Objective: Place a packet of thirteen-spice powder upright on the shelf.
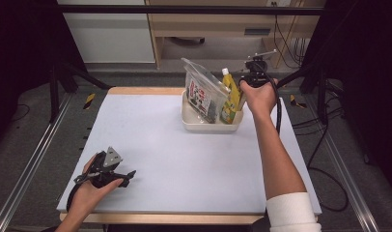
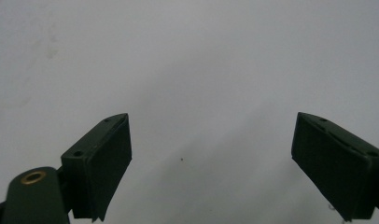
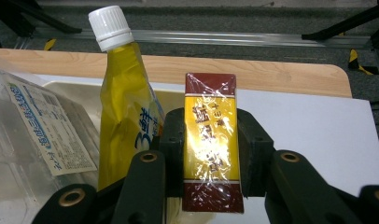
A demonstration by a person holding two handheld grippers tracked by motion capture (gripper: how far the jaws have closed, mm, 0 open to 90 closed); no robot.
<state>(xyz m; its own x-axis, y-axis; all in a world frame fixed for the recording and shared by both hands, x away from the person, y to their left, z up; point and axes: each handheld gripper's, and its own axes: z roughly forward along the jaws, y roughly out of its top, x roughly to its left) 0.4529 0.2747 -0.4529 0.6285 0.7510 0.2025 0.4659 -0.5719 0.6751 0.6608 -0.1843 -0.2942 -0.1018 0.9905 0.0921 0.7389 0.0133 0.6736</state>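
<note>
With the right gripper (image 3: 210, 154) clamped on the yellow-and-maroon wrapped box (image 3: 210, 140) above the cream tray (image 1: 194, 126) beside the yellow bottle (image 3: 124, 116), placement is underway: lower into the free corner, then release; left gripper (image 2: 211, 158) rests open, empty.

the small box (image 3: 210, 140) is wrapped in clear, glossy film that wrinkles and throws bright glints over its yellow and dark red print. the squeeze pouch (image 3: 124, 116) beside it looks like soft, shiny yellow plastic, topped by a ribbed white plastic cap (image 3: 110, 27). the clear bag (image 3: 33, 135) is thin, crinkled transparent plastic with a paper-like printed label. the tray (image 1: 211, 126) is smooth cream plastic with a faint sheen. the surface (image 1: 184, 164) has a matt, pale grey top, and bare light wood shows at its far edge. the right gripper (image 3: 210, 154) is matt black plastic with brass-coloured rivets; the left gripper (image 2: 211, 158) has dull, dark pads.
</note>
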